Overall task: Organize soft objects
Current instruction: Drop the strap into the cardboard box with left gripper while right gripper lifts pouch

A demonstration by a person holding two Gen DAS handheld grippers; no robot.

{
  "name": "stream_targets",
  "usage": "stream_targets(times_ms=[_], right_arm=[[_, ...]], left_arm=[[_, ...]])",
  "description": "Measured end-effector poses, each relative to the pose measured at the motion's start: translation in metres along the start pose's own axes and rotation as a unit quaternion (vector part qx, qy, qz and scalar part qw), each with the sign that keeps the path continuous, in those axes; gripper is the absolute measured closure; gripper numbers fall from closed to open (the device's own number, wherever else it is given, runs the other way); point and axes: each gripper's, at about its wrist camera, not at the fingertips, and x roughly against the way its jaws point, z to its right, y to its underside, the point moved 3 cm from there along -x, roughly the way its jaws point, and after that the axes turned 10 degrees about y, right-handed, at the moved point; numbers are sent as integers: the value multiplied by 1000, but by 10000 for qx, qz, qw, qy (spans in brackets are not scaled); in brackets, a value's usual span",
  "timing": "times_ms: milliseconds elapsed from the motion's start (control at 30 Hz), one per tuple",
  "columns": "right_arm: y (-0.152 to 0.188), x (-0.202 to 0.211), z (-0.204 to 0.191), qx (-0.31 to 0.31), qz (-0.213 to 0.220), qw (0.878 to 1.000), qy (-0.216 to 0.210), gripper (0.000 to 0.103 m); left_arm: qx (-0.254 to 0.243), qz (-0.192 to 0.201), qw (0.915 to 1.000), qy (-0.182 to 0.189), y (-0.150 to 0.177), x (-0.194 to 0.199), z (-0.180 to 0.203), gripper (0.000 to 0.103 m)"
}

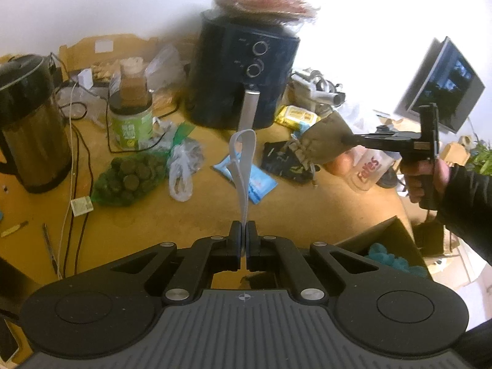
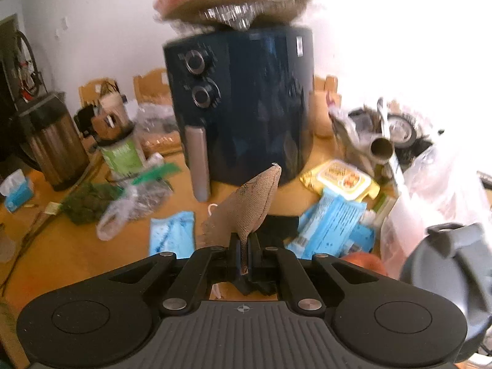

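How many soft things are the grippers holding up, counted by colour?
Grey: 1, the strap in the left gripper.
Brown: 1, the burlap cloth in the right gripper.
Total: 2.

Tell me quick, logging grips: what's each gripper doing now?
Left gripper: closed on the grey strap.
Right gripper: closed on the tan cloth pouch.
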Motion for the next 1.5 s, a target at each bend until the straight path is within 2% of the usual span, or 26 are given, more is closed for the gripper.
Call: stream_targets(times_ms=[200, 300, 467, 600, 767, 933, 1000, 1067, 1167, 1367, 1500], right_arm=[[-10, 54, 2, -111, 437, 9990, -68, 97], [-14, 80, 1, -83, 640, 9979, -86, 97], [-16, 118, 1, -92, 841, 9964, -108, 97], [-12, 142, 3, -218, 898, 9955, -199, 97], [-2, 167, 1, -223, 938, 9951, -219, 97], [8, 190, -3, -219, 963, 9948, -248, 97], [12, 199, -4, -225, 971, 9947, -266, 97], [17, 208, -6, -253, 981, 9944, -293, 97], [22, 220, -7, -294, 999, 9940, -328, 97], [28, 243, -9, -416, 1039, 9926, -480, 97], [30, 253, -15, -430, 1069, 9913, -629, 97]], left_arm=[[-212, 14, 9997, 115, -4, 4, 12, 100], [-372, -94, 9988, 291, -2, 2, 19, 100], [-1041, -432, 9923, 514, 5, -6, 37, 100], [-1814, -821, 9774, 710, 12, -14, 52, 100], [-2391, -1099, 9601, 946, 16, -18, 60, 99], [-2952, -1392, 9364, 1287, 18, -22, 65, 97], [-3060, -1470, 9305, 1372, 19, -23, 66, 90], [-3079, -1550, 9282, 1401, 19, -24, 67, 75], [-3042, -1465, 9325, 1284, 17, -22, 67, 61], [-2727, -1157, 9498, 1002, 10, -11, 64, 60], [-2338, -812, 9656, 793, 6, 2, 61, 60]])
